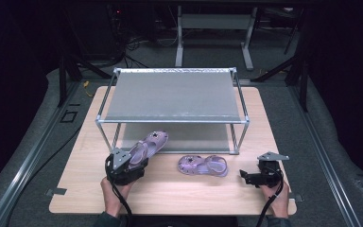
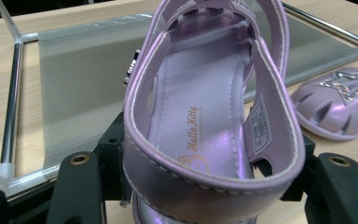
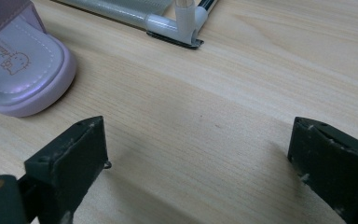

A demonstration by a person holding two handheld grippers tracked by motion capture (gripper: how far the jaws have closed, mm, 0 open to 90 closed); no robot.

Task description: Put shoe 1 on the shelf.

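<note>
Sandal in your grip: glossy lilac sandal, smooth stitched insole, cut-out straps; your left gripper pinches its heel, toe pointing ahead.
Second sandal: matching sandal, flat on the table between your grippers.
Ahead: metal-tube rack with grey fabric shelves.
Table: pale wood-grain table.
Right gripper: your right gripper, jaws spread, nothing between them.

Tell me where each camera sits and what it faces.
High view: above the near edge, facing the rack; forearms and both hand-held grippers show.
Left gripper view: on the left hand-held gripper, facing the held sandal and rack.
Right gripper view: on the right hand-held gripper, facing the table.
All share the lying sandal.
</note>
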